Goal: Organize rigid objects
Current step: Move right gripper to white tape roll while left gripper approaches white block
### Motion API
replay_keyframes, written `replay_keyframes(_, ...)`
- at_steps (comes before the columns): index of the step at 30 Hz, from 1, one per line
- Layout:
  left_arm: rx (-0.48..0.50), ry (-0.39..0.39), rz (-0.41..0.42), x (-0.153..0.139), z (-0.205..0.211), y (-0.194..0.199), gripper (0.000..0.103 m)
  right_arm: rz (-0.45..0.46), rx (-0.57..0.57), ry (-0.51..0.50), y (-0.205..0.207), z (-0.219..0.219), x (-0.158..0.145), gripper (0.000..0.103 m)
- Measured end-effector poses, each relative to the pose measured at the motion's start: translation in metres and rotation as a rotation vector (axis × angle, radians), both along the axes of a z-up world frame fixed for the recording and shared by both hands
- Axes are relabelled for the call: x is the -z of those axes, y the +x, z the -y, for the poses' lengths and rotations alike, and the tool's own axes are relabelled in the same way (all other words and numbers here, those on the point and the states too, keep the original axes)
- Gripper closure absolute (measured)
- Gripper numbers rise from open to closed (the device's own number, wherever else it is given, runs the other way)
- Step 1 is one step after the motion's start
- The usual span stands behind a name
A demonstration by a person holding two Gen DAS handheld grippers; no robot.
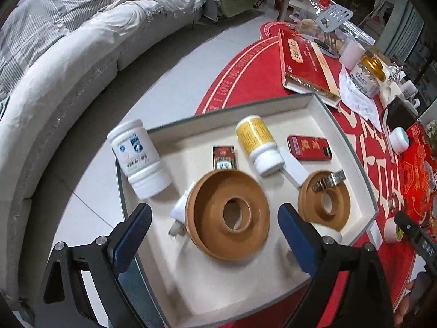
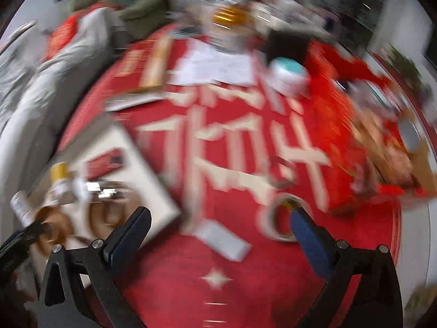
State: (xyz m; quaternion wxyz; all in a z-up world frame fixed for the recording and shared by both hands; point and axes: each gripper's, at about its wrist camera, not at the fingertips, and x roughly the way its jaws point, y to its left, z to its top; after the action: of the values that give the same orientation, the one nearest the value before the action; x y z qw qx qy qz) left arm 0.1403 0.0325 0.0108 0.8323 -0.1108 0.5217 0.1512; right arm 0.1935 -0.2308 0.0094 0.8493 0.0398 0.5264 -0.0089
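Observation:
In the left wrist view a white tray point(image 1: 322, 114) holds a large brown ring dish point(image 1: 245, 235), a smaller brown ring point(image 1: 308, 207) with a metal clip point(image 1: 327, 181) on it, a yellow-labelled bottle point(image 1: 258, 142), a red box point(image 1: 308, 147), a small card pack point(image 1: 224, 157) and a white plug point(image 1: 179, 213). A white blue-labelled bottle point(image 1: 136, 158) lies on the tray's left rim. My left gripper point(image 1: 214, 211) hangs open over the large ring, holding nothing. The right wrist view is blurred. My right gripper point(image 2: 220, 214) is open and empty above the red cloth, with a tape roll point(image 2: 273, 218) by its right finger.
A small white flat box point(image 2: 224, 240) lies on the red cloth point(image 2: 245, 287) below the right gripper. Further back are a long red box point(image 1: 306, 60), a gold-lidded jar point(image 1: 368, 73), a teal-lidded jar point(image 1: 398, 139) and crumpled tissue point(image 1: 357, 98). A grey sofa point(image 1: 54, 82) curves round the table's left.

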Motion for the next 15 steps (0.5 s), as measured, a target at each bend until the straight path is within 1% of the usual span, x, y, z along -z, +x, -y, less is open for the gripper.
replay_keyframes(2,0.018,-0.015,-0.006,0.002,0.004,-0.003,0.008,-0.030,0.070,0.009,0.000,0.024,0.012,0.001)
replay_keyframes(4,0.034,-0.010,-0.021,0.005,0.009,-0.008,0.008,-0.053,0.105,0.016,0.004,0.037,0.021,0.001)
replay_keyframes(7,0.048,-0.004,-0.044,0.010,0.017,-0.013,0.008,-0.068,0.103,0.017,0.011,0.042,0.033,0.001)
replay_keyframes(9,0.055,-0.004,-0.065,0.015,0.020,-0.017,0.008,-0.086,0.097,-0.003,0.017,0.039,0.040,0.001)
replay_keyframes(10,0.055,-0.003,-0.073,0.017,0.020,-0.019,0.008,-0.095,0.097,0.004,0.018,0.035,0.044,0.001)
replay_keyframes(11,0.056,-0.002,-0.079,0.018,0.021,-0.021,0.008,-0.106,0.098,0.016,0.020,0.034,0.048,0.004)
replay_keyframes(12,0.056,0.001,-0.085,0.020,0.021,-0.023,0.008,-0.123,0.099,0.028,0.021,0.034,0.054,0.009)
replay_keyframes(13,0.056,0.003,-0.090,0.021,0.021,-0.024,0.008,-0.142,0.108,0.026,0.021,0.035,0.058,0.021)
replay_keyframes(14,0.056,0.004,-0.092,0.021,0.022,-0.026,0.008,-0.113,0.106,-0.014,0.018,0.031,0.055,0.032)
replay_keyframes(15,0.056,0.005,-0.093,0.021,0.023,-0.027,0.008,-0.102,0.093,-0.015,0.018,0.027,0.053,0.040)
